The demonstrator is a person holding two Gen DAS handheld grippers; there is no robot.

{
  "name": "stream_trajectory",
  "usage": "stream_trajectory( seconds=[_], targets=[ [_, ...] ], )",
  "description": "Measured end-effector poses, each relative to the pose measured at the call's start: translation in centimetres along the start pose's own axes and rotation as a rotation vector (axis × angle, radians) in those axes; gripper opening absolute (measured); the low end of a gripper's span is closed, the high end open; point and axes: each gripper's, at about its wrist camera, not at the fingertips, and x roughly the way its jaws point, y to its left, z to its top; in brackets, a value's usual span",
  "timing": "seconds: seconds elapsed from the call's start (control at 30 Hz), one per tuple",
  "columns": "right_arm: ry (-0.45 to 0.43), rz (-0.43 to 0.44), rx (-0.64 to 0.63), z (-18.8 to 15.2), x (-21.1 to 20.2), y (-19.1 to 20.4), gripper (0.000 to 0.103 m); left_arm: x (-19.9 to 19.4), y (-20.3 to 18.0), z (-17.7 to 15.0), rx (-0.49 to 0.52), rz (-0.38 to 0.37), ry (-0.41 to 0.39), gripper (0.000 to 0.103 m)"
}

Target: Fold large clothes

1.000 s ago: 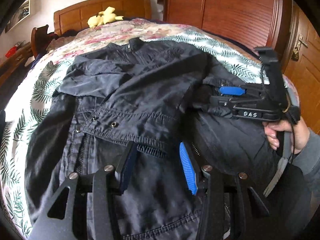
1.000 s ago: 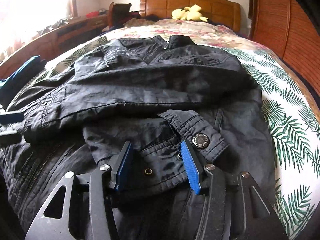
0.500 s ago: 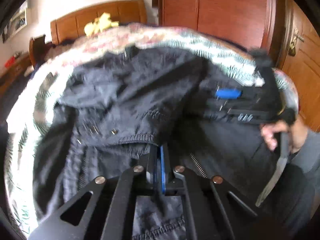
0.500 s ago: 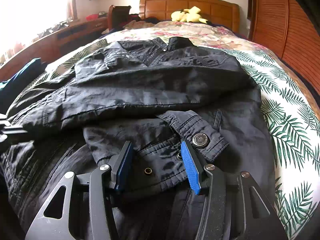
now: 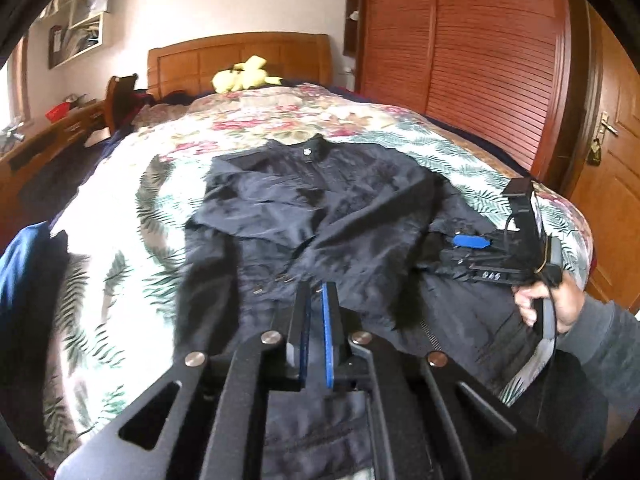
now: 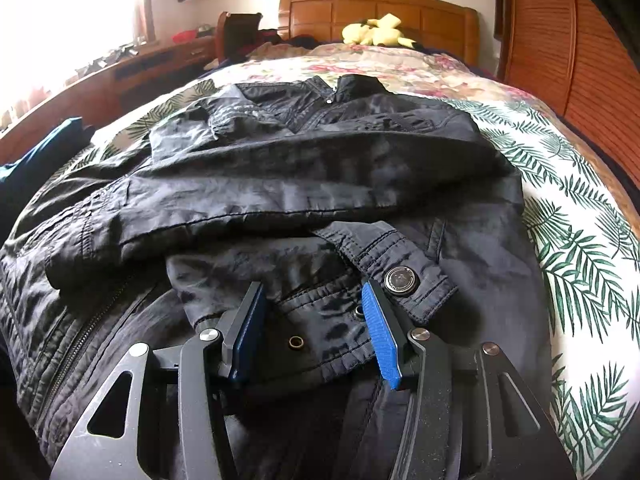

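A large black jacket (image 5: 340,216) lies on the bed, collar toward the headboard, with both sleeves folded across its front. My left gripper (image 5: 316,292) is shut and raised above the jacket's lower front; I cannot see any cloth between its pads. My right gripper (image 6: 312,300) is open and rests over the folded sleeve cuff (image 6: 400,276) with its metal snap, the pads on either side of the cloth. It also shows in the left wrist view (image 5: 472,242), held by a hand at the jacket's right side.
The bed has a floral and palm-leaf cover (image 6: 580,248). A yellow plush toy (image 5: 244,78) sits by the wooden headboard (image 5: 240,58). A blue garment (image 5: 24,276) lies at the left edge. A wooden wardrobe (image 5: 480,48) stands to the right, a desk (image 6: 132,64) to the left.
My left gripper has shut and has lifted back from the jacket's hem, so the view now takes in more of the bed. The right gripper has stayed open over the cuff.
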Motion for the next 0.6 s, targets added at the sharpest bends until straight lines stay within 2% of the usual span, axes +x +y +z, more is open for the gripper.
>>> stream_trajectory(
  seconds=[0.1, 0.3, 0.6],
  targets=[
    [0.0, 0.0, 0.0, 0.0, 0.0, 0.1, 0.05, -1.0, 1.8, -1.2, -0.016, 0.032, 0.019, 0.008],
    [0.0, 0.002, 0.002, 0.0, 0.0, 0.1, 0.05, -0.6, 4.4, -4.3, -0.042, 0.083, 0.102, 0.013],
    [-0.001, -0.022, -0.014, 0.1, 0.1, 0.2, 0.05, 0.5, 7.2, -7.9, -0.131, 0.092, 0.164, 0.021]
  ],
)
